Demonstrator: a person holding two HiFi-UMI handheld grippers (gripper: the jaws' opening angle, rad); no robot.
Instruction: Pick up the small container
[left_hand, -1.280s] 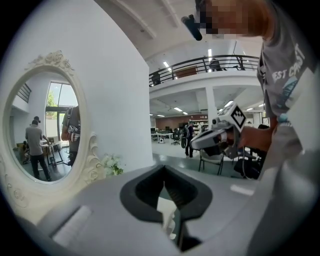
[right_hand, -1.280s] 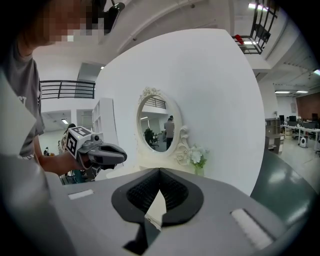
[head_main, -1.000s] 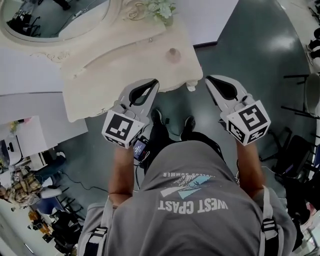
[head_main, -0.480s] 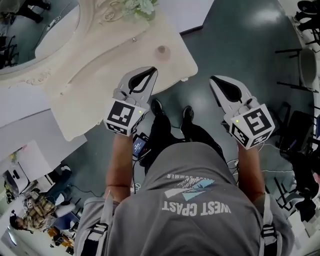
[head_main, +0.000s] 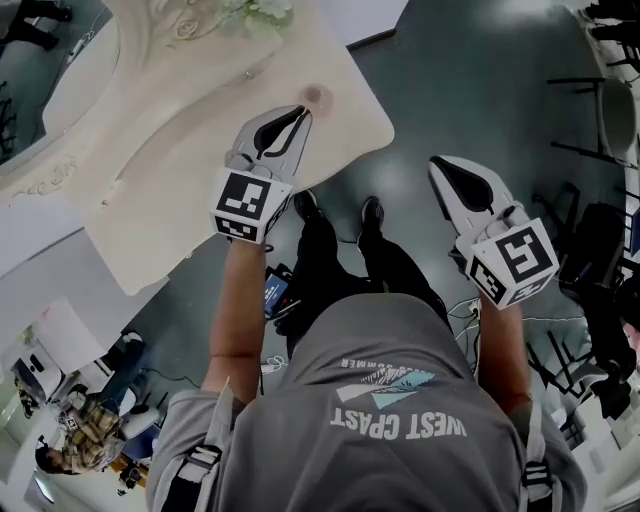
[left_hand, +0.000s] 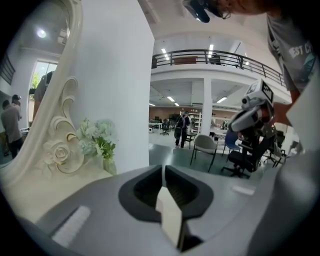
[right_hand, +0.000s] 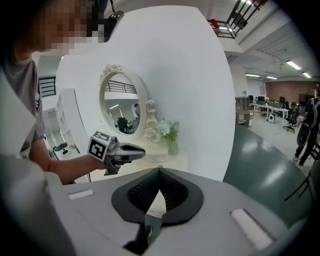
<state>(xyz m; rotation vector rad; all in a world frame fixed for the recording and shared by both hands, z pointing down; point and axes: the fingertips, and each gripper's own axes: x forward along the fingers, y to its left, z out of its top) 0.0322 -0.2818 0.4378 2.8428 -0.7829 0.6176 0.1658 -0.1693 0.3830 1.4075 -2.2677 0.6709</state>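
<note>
The small container (head_main: 318, 96), a low round pinkish pot, sits on the cream vanity table (head_main: 170, 180) near its front right corner. My left gripper (head_main: 298, 113) hovers over the table with its tips just short of the container, a little to its left. Its jaws are opening: only a thin slit shows between the tips (left_hand: 163, 168), and nothing is between them. My right gripper (head_main: 441, 166) hangs over the dark floor, to the right of the table, jaws together and empty (right_hand: 159, 171). In the left gripper view the container is hidden behind the gripper's body.
An oval mirror (right_hand: 122, 110) in an ornate frame stands at the table's back. A small vase of pale flowers (left_hand: 102, 145) stands beside it against a white partition. Office chairs (head_main: 600, 250) crowd the floor on the right. The person's shoes (head_main: 340, 210) are by the table edge.
My left gripper has moved forward over the table, closing in on the small container. The right gripper has stayed over the floor. The head view has swung, so the table sits more to the left.
</note>
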